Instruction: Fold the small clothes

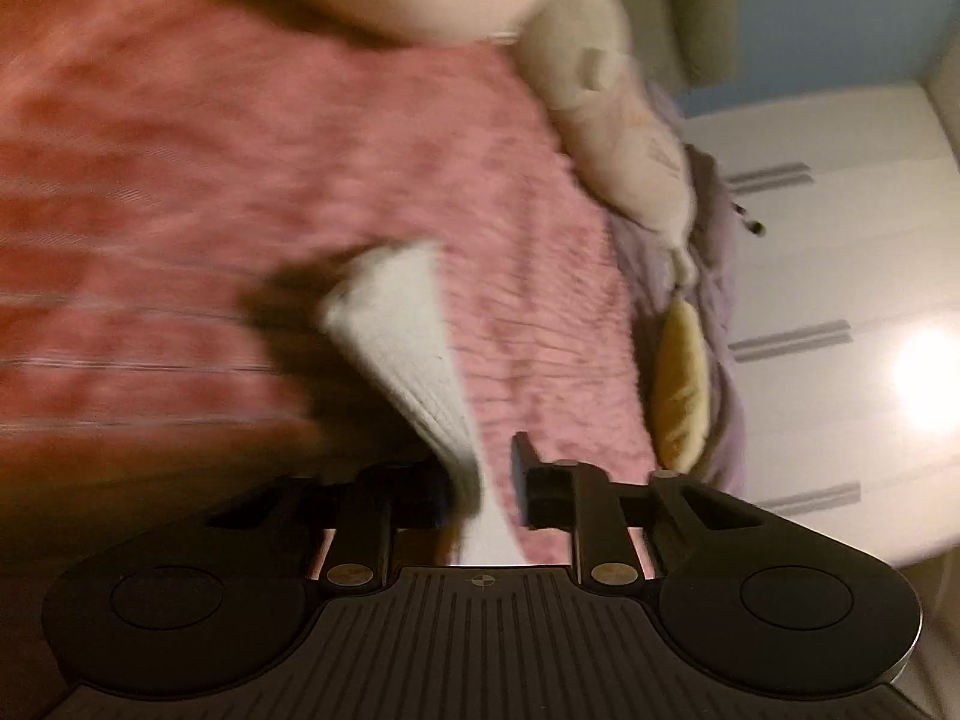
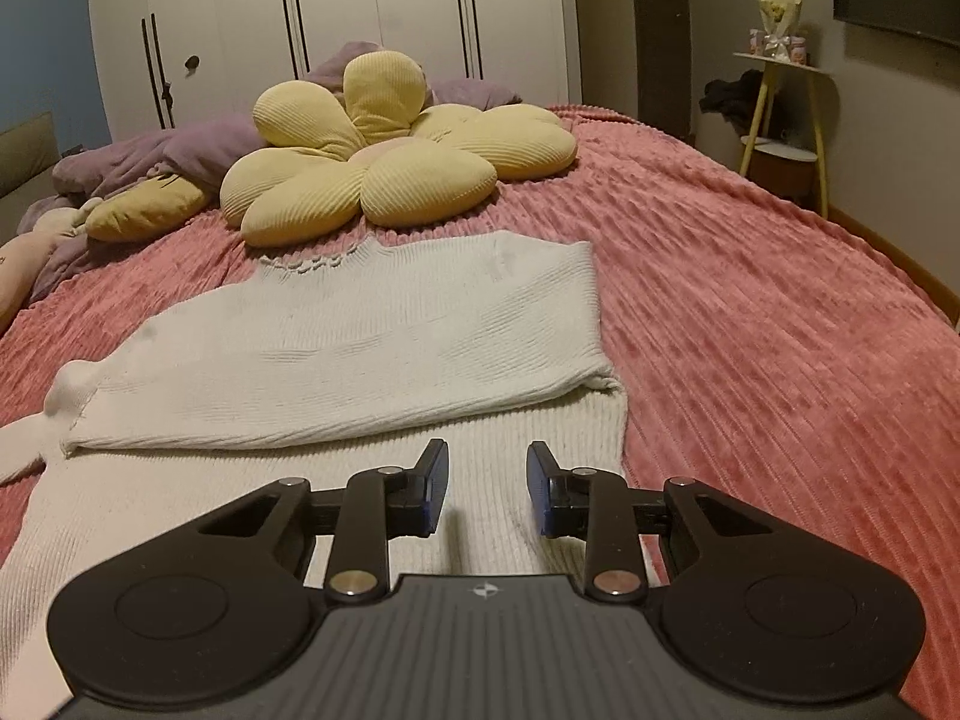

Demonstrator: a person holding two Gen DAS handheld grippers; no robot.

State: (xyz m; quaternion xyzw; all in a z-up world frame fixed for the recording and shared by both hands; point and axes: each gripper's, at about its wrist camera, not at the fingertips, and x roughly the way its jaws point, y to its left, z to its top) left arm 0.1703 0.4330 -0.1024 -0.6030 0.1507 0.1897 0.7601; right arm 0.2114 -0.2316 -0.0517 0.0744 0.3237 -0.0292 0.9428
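The left tool [image 1: 495, 489] is clamped on a strip of the cream ribbed knit sweater [image 2: 336, 348], which lies spread on the pink ribbed bedspread [image 2: 750, 312] toward its near edge. The right tool [image 2: 487, 489] hovers over the hem, jaws parted, holding nothing. Carry the pinched strip across flat, keeping the cloth taut and square.

I find the sweater [image 2: 336, 348] lying flat on the bed cover [image 2: 750, 330], one sleeve folded across it. Behind the sweater sits the flower cushion [image 2: 384, 156]; behind that, the wardrobe [image 2: 360, 0].
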